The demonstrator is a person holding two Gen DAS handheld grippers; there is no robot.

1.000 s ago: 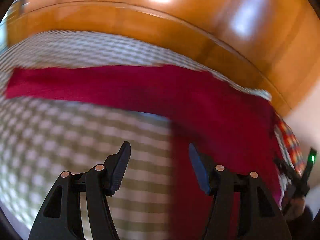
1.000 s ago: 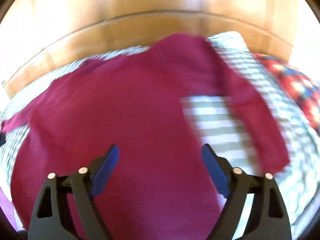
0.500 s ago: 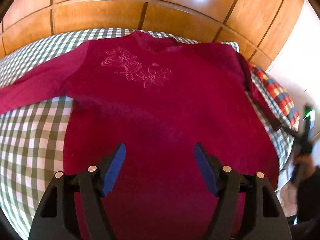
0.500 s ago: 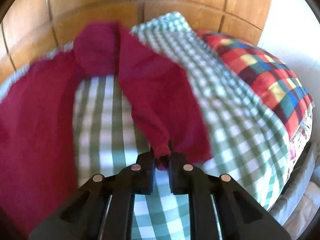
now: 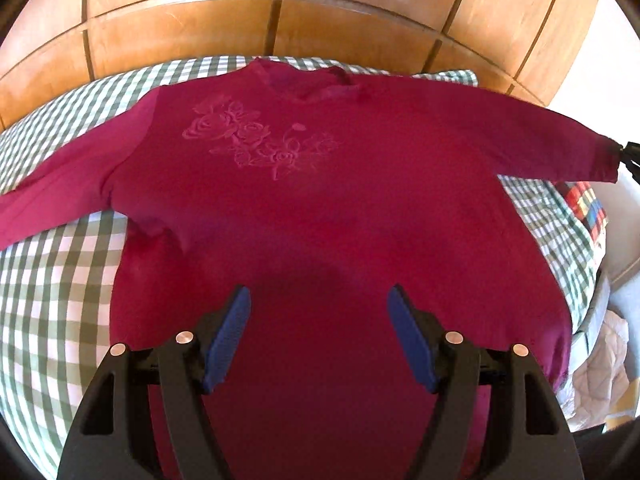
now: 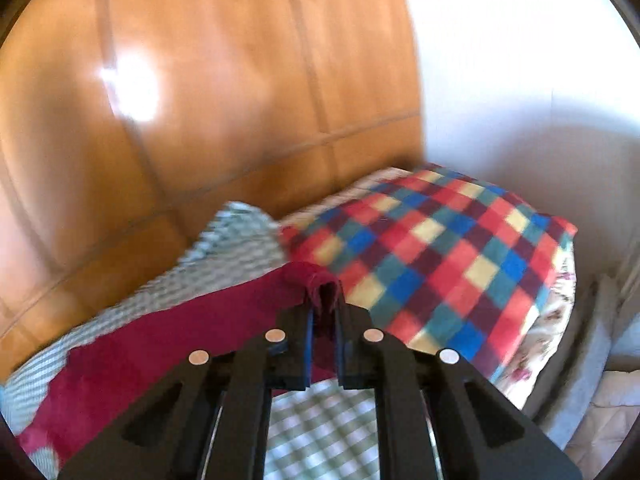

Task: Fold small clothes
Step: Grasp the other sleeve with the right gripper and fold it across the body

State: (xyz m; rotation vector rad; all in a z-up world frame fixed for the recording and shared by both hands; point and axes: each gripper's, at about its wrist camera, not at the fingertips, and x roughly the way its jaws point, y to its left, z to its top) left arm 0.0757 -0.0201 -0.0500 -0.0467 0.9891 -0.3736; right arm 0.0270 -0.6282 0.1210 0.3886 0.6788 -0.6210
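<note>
Crimson sweater (image 5: 320, 200) spread; right hand-held gripper (image 6: 323, 312) pinches its cuff (image 6: 316, 284)

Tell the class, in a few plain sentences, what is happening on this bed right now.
A person is folding a dark red long-sleeved top spread face up on a green checked bedspread. The right hand-held gripper is shut on the cuff of one sleeve, holding it out toward a multicoloured checked blanket. The left hand-held gripper hangs open over the lower body of the top, gripping nothing.
</note>
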